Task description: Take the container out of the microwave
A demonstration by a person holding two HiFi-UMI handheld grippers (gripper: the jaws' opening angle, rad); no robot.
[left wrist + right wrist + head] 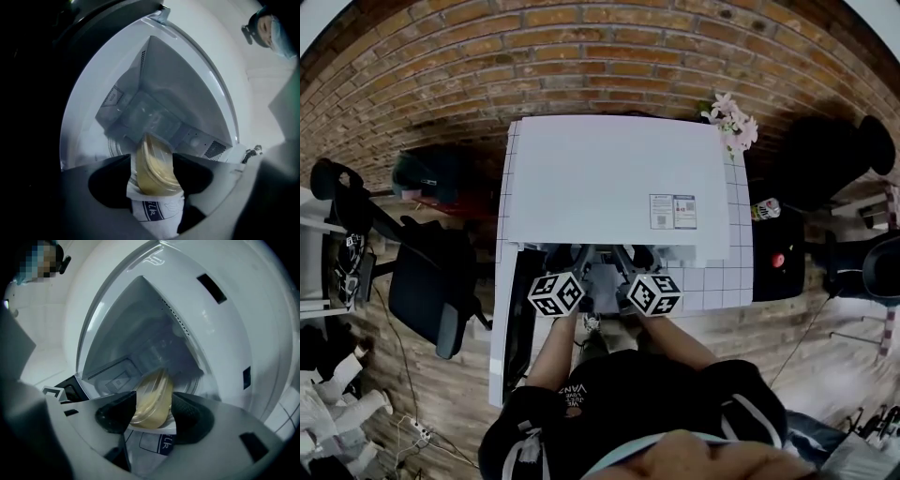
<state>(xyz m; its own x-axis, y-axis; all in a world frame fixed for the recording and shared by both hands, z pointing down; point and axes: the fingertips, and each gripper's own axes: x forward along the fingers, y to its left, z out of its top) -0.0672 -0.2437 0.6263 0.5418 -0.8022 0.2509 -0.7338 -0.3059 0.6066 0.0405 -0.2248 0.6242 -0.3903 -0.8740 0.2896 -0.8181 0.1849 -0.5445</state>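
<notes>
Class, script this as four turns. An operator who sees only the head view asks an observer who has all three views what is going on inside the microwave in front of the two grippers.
Operator: From above I see only the top of the microwave. What is inside?
Observer: A clear container with yellowish contents stands in the cavity.
Operator: Are the grippers closed on it?
Observer: No. The left gripper and the right gripper both have their jaws apart, and the container shows in the gap of each.
</notes>
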